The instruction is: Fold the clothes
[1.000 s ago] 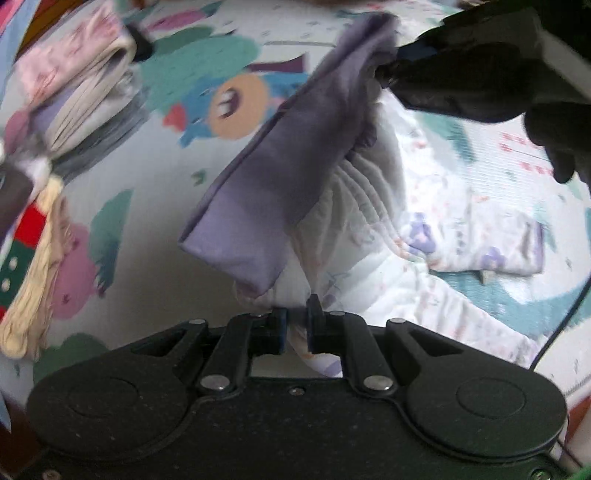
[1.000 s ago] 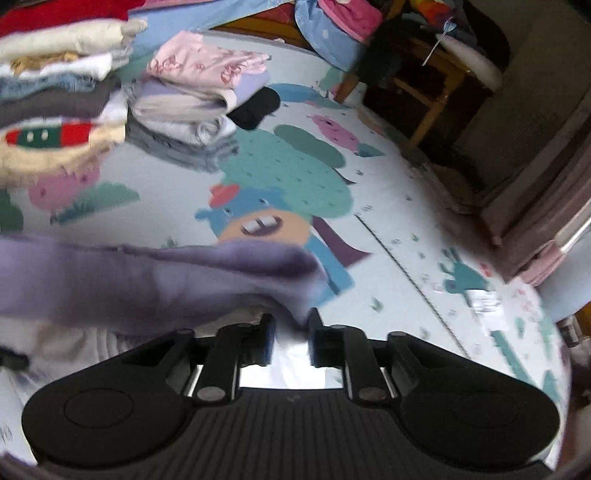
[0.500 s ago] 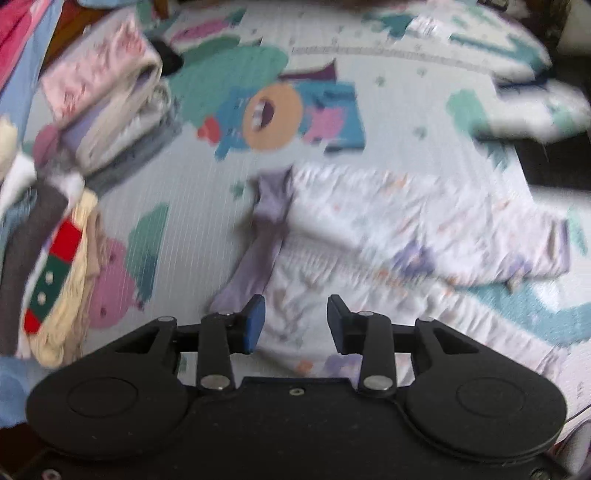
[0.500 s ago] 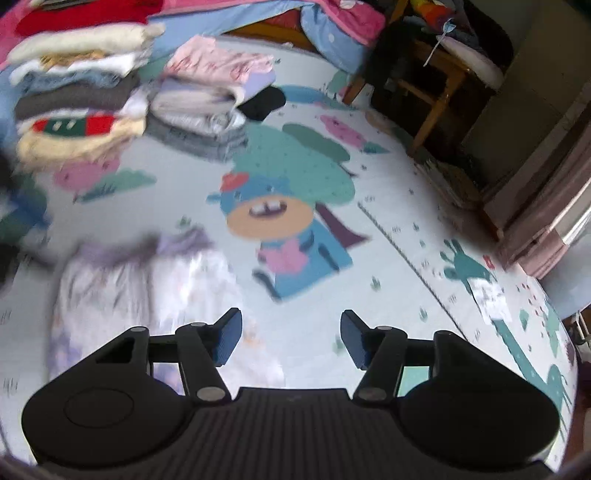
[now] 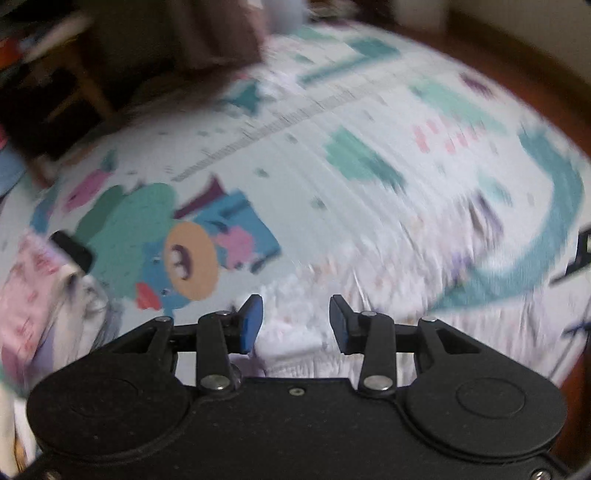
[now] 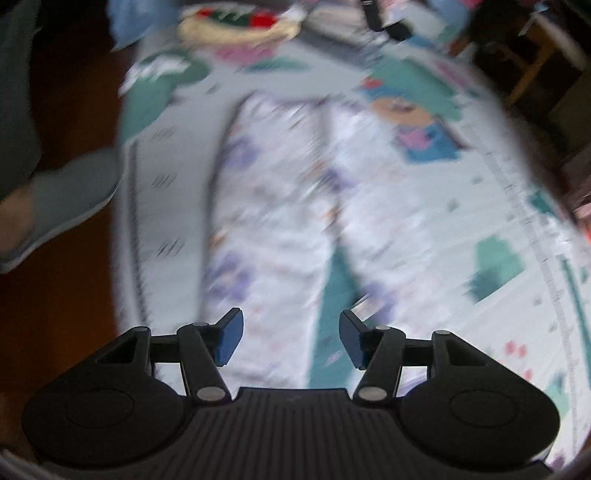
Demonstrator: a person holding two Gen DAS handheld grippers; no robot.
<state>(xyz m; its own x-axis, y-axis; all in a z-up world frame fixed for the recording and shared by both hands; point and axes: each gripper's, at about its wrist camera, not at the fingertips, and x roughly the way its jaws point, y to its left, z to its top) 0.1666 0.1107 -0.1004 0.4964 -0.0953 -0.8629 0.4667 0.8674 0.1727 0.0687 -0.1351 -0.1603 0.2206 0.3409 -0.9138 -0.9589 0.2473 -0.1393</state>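
White patterned trousers (image 6: 280,206) with purple and pink prints lie spread flat on the cartoon play mat (image 6: 461,206), both legs running toward my right gripper (image 6: 291,338), which is open and empty above the leg ends. In the left wrist view the same trousers (image 5: 369,295) lie under and ahead of my left gripper (image 5: 295,321), which is open and empty just above the cloth. Both views are blurred by motion.
Folded clothes stacks sit at the mat's far end (image 6: 236,26) and at the left edge of the left wrist view (image 5: 33,295). A person's grey-socked foot (image 6: 62,206) rests on the dark floor left of the mat. A wooden chair (image 5: 74,85) stands beyond the mat.
Both grippers have let go of the trousers' purple waistband and opened. The trousers now lie flat on the mat. Both cameras have swung to new angles, the right one now near the leg ends.
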